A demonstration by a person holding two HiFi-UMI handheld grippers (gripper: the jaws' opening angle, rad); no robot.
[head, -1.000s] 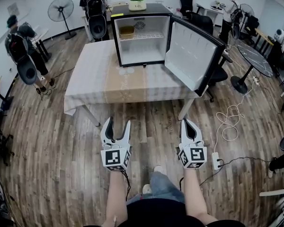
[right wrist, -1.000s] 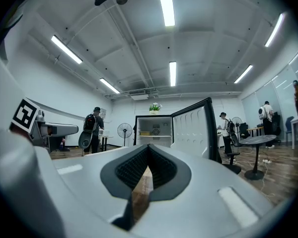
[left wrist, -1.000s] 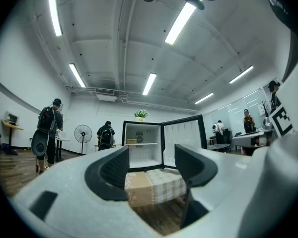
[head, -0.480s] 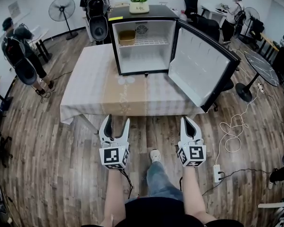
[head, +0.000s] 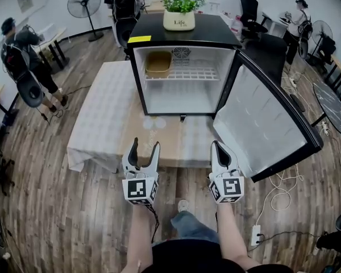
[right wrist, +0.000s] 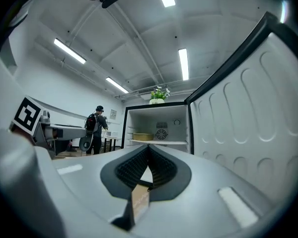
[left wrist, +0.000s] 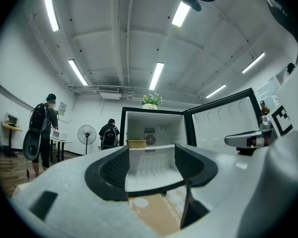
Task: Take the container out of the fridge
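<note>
A small black fridge (head: 182, 36) stands open on a cloth-covered table (head: 105, 121), its door (head: 267, 127) swung out to the right. A tan container (head: 158, 64) sits at the left of the upper wire shelf; it also shows in the left gripper view as the container (left wrist: 136, 143) and in the right gripper view as the container (right wrist: 142, 137). My left gripper (head: 142, 151) is open with nothing between its jaws, held at the table's near edge. My right gripper (head: 218, 150) is shut and empty, just left of the door's lower corner.
A potted plant (head: 181, 11) stands on the fridge top. People with backpacks (head: 23, 58) stand at the left and back, near a floor fan (head: 84, 4). Chairs, round tables and floor cables (head: 278, 183) lie to the right. The open door blocks the right side.
The fridge and table have come much closer as I walked forward. Both grippers now sit at the table's near edge, with jaw states unchanged.
</note>
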